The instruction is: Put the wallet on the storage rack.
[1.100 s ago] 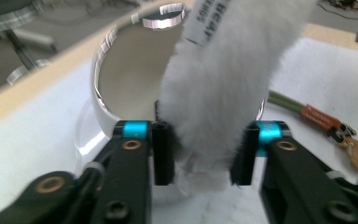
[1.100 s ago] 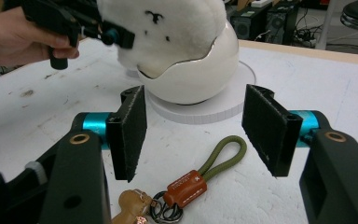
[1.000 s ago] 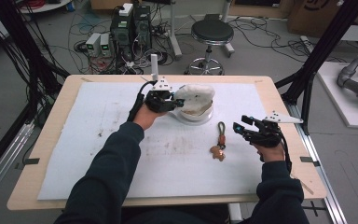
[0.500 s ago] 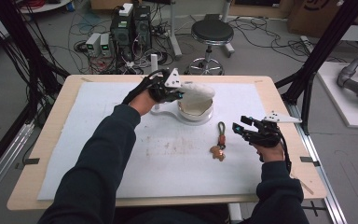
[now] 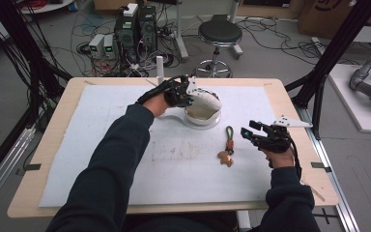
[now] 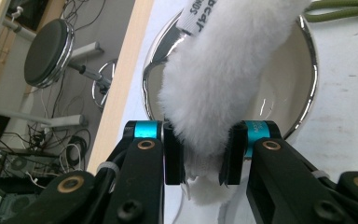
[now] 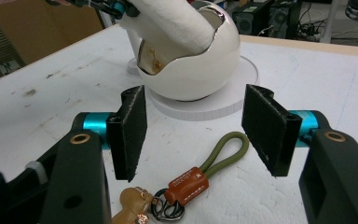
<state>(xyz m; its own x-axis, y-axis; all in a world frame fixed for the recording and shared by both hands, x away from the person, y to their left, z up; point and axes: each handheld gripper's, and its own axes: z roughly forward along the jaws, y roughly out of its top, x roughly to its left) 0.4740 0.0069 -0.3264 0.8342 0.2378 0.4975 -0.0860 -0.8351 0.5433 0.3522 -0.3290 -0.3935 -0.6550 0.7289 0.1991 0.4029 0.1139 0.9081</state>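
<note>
On the table's white mat [image 5: 125, 159]: keychain [image 5: 228, 147], olive loop, brown tag, small tan figure, right of centre, nearer the right edge. Floor beyond the far edge: black stool [image 5: 217, 36], computer towers [image 5: 135, 26], loose cables.

Grey concrete floor [image 5: 280, 53] strewn with cables [image 5: 96, 34]. Round black stool [image 5: 220, 34] on a chrome base just beyond the wooden table [image 5: 53, 145]. Computer towers [image 5: 137, 26] left of it. Black frame posts [image 5: 335, 48] at both sides.
</note>
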